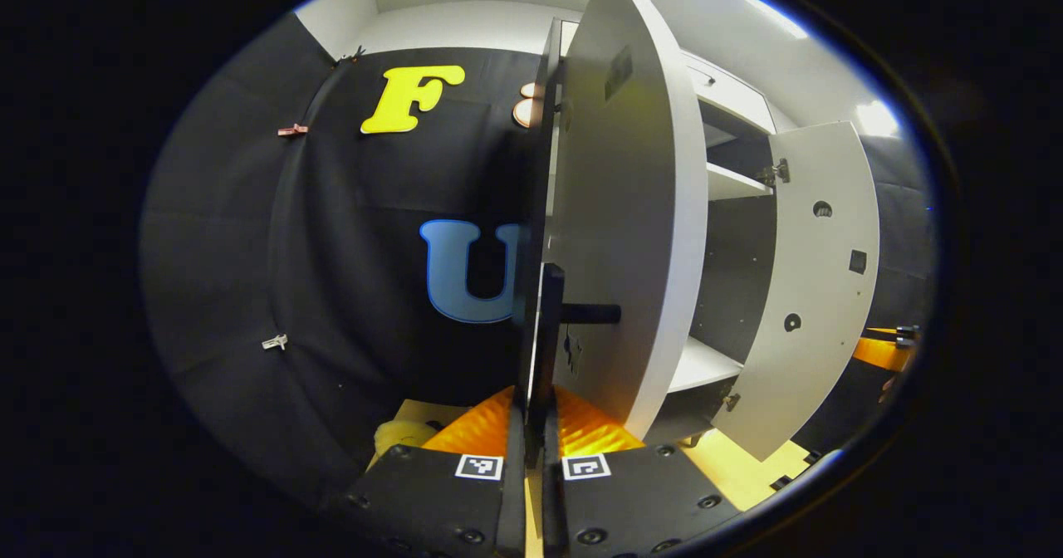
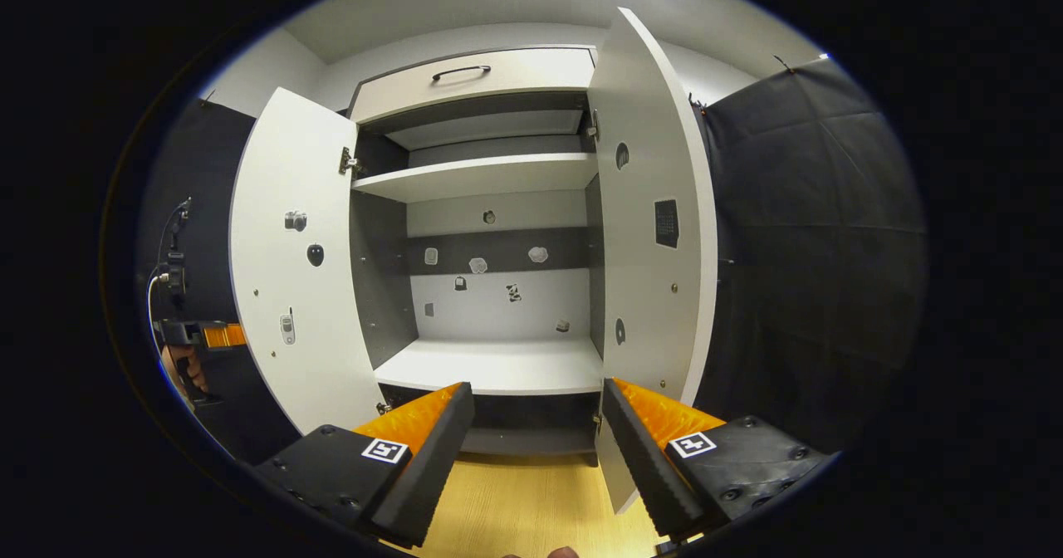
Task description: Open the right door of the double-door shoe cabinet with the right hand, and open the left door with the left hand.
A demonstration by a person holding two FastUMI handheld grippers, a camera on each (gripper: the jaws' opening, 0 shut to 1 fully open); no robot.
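In the left gripper view, the left gripper is seen at the bottom, its jaws drawn narrow around the near edge of the left door of the shoe cabinet. A dark handle is seen projecting from that door just above the jaws; whether both fingers press on the door or on the handle cannot be told. The left door is swung well open and is seen edge-on. Farther right, the right door is also swung open, with a hinge at its upper inner edge. Between the two doors a white shelf and the white bottom board are seen. Light wooden floor is seen under the cabinet.

In the right gripper view, the right gripper is seen at the bottom with its jaws spread wide and nothing between them, in front of the open cabinet. Both doors are swung open: one door at the left, the other at the right. A drawer with a dark handle is seen at the top, a shelf below it and the bottom board lower down. Small stickers are seen on the back panel. At the far left, the other gripper and a hand are seen beside the left-hand door.
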